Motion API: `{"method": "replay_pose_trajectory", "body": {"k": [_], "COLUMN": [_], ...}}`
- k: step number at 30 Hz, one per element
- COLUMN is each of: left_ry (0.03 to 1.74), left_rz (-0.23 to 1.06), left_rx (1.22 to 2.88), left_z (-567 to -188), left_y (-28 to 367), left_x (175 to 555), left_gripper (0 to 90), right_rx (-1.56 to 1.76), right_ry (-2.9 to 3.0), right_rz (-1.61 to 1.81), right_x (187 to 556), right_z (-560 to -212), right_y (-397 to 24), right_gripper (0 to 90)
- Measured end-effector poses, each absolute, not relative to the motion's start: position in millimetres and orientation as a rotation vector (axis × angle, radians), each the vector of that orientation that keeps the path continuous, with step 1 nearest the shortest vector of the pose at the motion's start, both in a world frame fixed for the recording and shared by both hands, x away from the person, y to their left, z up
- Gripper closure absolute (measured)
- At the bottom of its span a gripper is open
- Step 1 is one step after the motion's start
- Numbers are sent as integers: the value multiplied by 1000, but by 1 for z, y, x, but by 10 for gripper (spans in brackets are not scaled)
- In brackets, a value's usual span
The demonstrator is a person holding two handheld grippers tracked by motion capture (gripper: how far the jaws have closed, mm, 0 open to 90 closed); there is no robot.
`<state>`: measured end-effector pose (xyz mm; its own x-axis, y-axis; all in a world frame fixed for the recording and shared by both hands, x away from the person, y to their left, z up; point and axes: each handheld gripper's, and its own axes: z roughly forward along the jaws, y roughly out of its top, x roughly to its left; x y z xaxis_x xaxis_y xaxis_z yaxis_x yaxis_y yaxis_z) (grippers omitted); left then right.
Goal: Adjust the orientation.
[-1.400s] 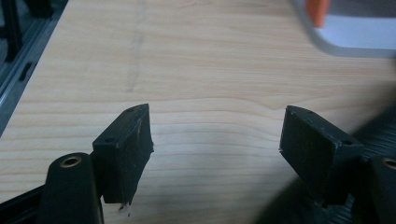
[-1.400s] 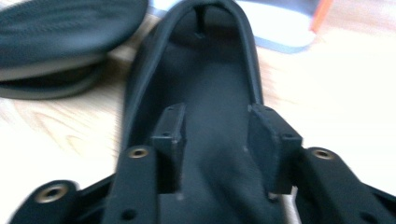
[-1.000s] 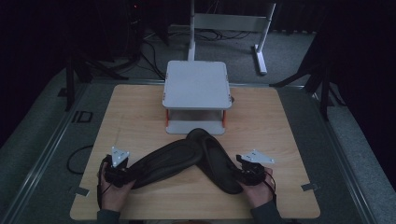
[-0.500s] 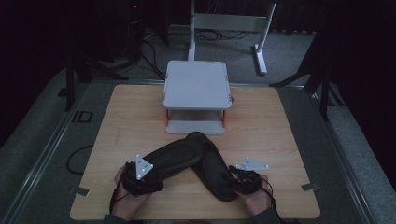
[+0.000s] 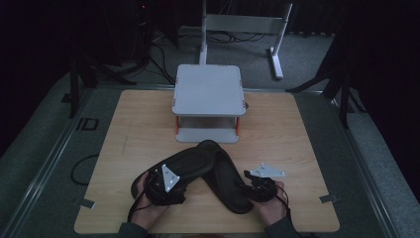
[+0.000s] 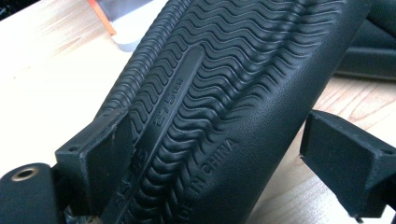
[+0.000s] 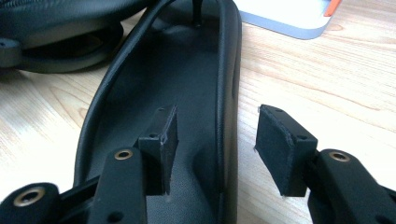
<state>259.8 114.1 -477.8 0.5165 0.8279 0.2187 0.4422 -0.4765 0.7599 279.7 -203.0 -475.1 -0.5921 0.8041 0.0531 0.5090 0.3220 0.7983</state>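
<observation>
Two black sandals are shown on the wooden surface [image 5: 129,134], their toe ends meeting just ahead of both tongs and close before the grey two-tier stand [image 5: 208,99].

The left tongs [image 5: 166,186] are set at the heel of the left sandal [image 5: 185,161], which is turned sole-up. In the left gripper view its wavy tread [image 6: 219,93] lies between the two black jaws; one jaw is seen close against the ribbed edge of the sole, whereas the other stands clear of it with bare surface between. These tongs have just been opening and are released, with the sandal still between them.

The right tongs [image 5: 255,187] are placed at the heel of the right sandal [image 5: 225,181], which lies footbed-up. In the right gripper view one jaw is seen inside the footbed [image 7: 173,88] and the other outside the raised rim, a gap being visible on the outer side. These jaws have just been opening; the rim is straddled but not pinched.
</observation>
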Motion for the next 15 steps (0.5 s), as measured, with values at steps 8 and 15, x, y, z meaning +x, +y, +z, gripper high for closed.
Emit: {"method": "replay_pose_trajectory", "body": {"k": [8,15], "left_ry": [1083,1181], "left_rz": [673,702], "left_rx": [2012,1901], "left_z": [-465,-445], "left_y": [130,154], "left_x": [269,283], "left_gripper": [286,448], "right_rx": [1161,1161], "right_ry": [2241,2240], "right_rz": [1153,1153], "right_x": [281,281], "right_z": [-476,-476], "right_y": [-203,-204], "right_gripper": [483,483]}}
